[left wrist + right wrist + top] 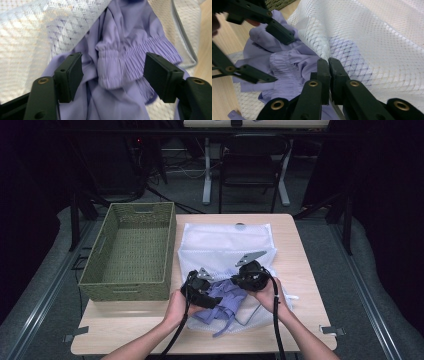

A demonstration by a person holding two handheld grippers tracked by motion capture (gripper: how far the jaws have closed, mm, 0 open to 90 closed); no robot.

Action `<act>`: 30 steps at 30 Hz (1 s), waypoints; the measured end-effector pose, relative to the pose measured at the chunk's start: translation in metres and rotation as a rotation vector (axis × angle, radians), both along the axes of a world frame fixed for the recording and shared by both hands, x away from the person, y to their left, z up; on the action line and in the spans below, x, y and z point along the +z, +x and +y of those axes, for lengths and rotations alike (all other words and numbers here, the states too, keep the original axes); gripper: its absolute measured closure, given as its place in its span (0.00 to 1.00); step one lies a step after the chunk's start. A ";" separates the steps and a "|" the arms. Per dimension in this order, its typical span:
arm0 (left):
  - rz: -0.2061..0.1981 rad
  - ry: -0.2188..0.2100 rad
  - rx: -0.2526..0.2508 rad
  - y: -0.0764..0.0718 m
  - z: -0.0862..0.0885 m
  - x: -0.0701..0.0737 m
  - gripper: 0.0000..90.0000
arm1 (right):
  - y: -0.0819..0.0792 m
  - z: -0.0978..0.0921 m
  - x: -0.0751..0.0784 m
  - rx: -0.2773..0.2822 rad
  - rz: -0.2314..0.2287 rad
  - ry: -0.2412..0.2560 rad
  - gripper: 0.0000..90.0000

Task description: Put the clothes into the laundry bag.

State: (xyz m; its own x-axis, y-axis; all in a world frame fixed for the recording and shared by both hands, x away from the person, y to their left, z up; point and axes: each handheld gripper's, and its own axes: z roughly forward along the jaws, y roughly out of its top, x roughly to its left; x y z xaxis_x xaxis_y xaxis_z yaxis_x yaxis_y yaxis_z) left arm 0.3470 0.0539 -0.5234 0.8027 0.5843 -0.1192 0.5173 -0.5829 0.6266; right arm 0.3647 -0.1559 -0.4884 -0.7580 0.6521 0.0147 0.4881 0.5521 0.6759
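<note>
Wooden table (300, 265): our right gripper (328, 65) pinches the mesh bag (225, 242) edge; left gripper (113, 72), jaws apart, should seize the purple garment (117, 70) by its cuff

Dim room beyond a lit table (295, 255), soft shadows, close fabric slightly blurred, no glare

Green woven basket (131, 251) on left part of table, rectangular, slot handles in its end walls, inside bare. Corner of same basket at top edge in right gripper view (279, 3). Light wooden table (300, 255), rounded corners, bare strip along near edge. Metal brackets at near corners, left (75, 336) and right (332, 330). Beyond table: dark chair (248, 162), white desk legs (207, 170), cables on grey floor (170, 195). Black posts at both sides. Surroundings dark.
</note>
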 end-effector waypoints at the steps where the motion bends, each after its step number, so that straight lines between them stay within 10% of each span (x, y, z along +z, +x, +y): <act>1: -0.004 0.003 -0.003 -0.001 0.001 0.001 0.34 | 0.000 0.000 0.000 0.000 0.001 0.001 0.98; 10: 0.026 0.075 0.001 -0.002 -0.008 -0.018 0.43 | -0.002 0.002 0.000 0.000 0.007 -0.005 0.98; 20: -0.028 0.009 0.033 0.010 -0.017 -0.025 0.90 | -0.004 0.003 0.003 0.012 0.002 0.001 0.98; 26: -0.095 -0.070 0.085 0.014 -0.020 -0.004 0.91 | -0.008 0.001 0.016 0.010 -0.028 0.034 0.98; 30: -0.052 -0.032 0.071 0.018 -0.021 -0.016 0.85 | -0.006 0.000 0.014 0.001 -0.012 0.031 0.98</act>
State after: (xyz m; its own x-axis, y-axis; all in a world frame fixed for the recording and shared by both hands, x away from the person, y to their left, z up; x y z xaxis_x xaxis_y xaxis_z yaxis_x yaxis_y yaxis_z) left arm 0.3648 0.0324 -0.5395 0.7648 0.6368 -0.0979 0.5229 -0.5248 0.6717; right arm 0.3582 -0.1558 -0.4746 -0.7591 0.6504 0.0257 0.4790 0.5314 0.6987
